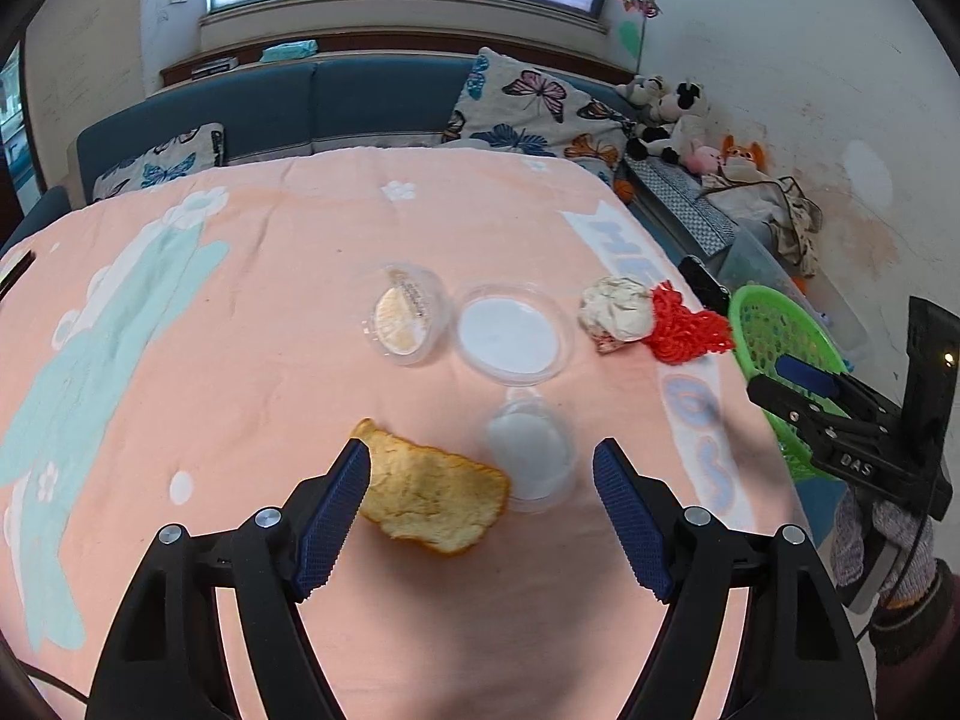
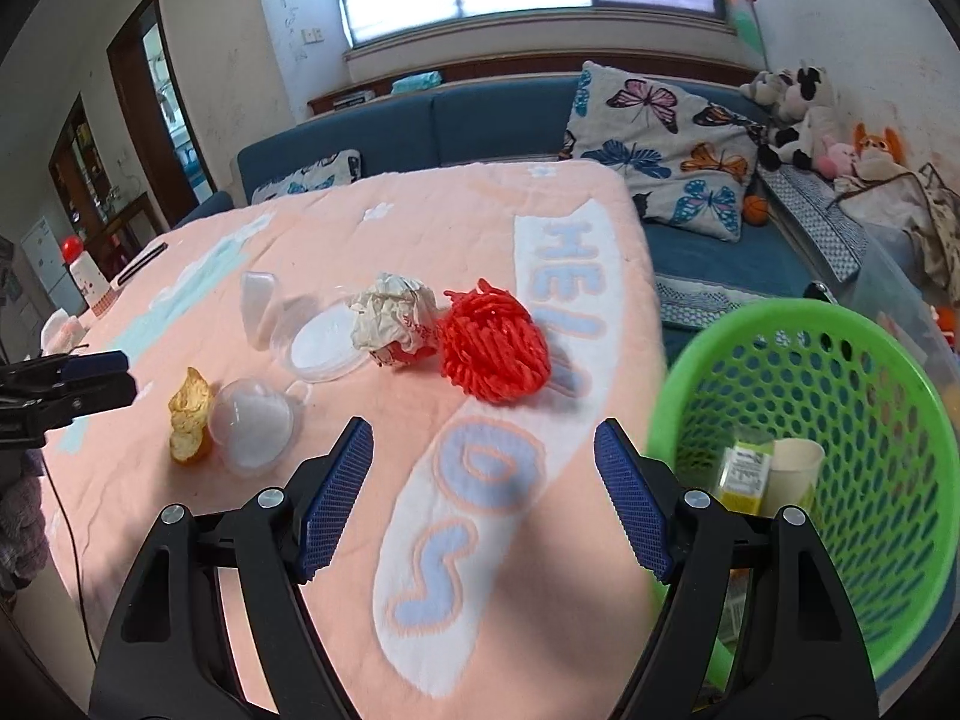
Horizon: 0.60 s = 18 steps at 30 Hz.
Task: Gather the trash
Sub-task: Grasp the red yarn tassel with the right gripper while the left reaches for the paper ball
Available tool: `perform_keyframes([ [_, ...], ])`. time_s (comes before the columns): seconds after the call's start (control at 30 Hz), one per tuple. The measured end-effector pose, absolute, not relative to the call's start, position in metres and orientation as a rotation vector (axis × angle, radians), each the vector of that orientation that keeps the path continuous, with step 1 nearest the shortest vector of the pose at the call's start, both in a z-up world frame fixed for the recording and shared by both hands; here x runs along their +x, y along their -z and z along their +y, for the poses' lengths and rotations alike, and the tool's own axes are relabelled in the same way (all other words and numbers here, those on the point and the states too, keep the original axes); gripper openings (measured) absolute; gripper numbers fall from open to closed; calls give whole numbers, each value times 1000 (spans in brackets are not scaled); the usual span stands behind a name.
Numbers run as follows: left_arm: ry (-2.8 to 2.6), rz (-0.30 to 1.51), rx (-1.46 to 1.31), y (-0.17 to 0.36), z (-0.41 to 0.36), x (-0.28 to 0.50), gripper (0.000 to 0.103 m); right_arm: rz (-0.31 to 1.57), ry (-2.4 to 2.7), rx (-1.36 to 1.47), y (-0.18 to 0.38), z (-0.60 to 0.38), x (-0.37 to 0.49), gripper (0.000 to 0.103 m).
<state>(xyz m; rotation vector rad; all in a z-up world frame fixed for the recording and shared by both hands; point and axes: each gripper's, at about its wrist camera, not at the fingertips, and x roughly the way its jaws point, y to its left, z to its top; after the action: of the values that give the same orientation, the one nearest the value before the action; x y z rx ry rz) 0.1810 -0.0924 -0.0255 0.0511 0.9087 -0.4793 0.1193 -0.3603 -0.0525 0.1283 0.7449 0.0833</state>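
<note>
Trash, loose, on a pink blanket over a table; landmark: the orange peel. Left gripper: fingers spread wide, holding nothing, poised low over the peel, whose near-left edge lies behind the left blue pad. Clear plastic cup: on its side, touching the peel's right end, walls hard to trace against the cloth. Beyond the peel: round clear lid, flat; left of that lid, a clear tub with a tan label, print illegible. Further right of the peel: crumpled paper wad, touching a red yarn-like bundle. Right gripper: fingers apart, empty, hanging over the blanket's lettered white band, well right of the peel. Green perforated basket: off the table edge, far right of the peel, rim cut by the frame and partly hidden by the right gripper; contents, a yellow-green carton and a pale paper cup, both only partly visible.
</note>
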Motion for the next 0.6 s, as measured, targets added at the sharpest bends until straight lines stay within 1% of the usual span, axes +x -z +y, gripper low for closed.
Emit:
perform_keyframes([
  [0.13,474,908,49,27,-86,184,74,760,-89,93,58,-352,139,76],
  [0.4,480,911,51,28,-89,190,74,803,-72,84,72,-358,176,72],
  [0.47,481,912,55,28,-92,193,74,817,-73,81,77,-358,183,70],
  [0.6,485,919,58,29,-101,199,74,838,-78,64,84,-356,191,64],
])
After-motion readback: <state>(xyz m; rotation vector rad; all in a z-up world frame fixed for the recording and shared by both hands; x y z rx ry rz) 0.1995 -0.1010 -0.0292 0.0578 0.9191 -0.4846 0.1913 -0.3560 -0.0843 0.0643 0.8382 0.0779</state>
